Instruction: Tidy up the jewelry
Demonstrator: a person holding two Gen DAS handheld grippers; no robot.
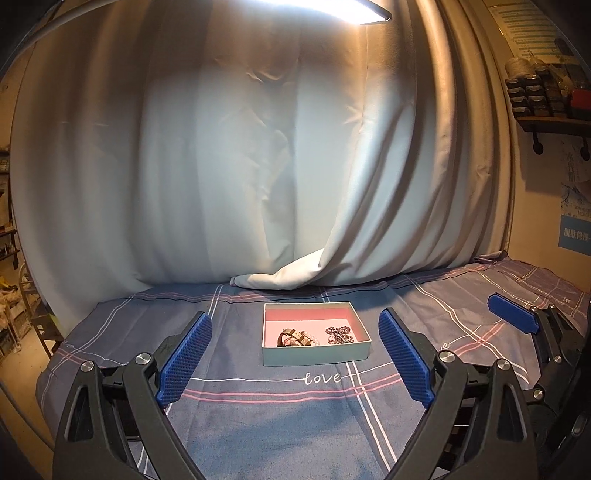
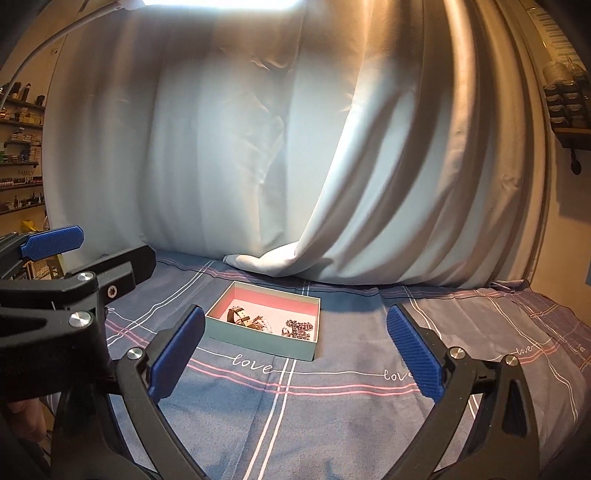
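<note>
A small teal box with a pink lining sits on the blue plaid cloth, ahead of both grippers; it also shows in the right wrist view. Inside lie a brown strap watch with a pale bead bracelet at the left and a dark beaded chain at the right; the watch and chain show in the right wrist view too. My left gripper is open and empty, a little short of the box. My right gripper is open and empty, just right of the left one.
A grey curtain hangs behind the box, its hem bunched on the cloth. A lamp bar shines overhead. Shelves stand on the right wall and more shelves on the left.
</note>
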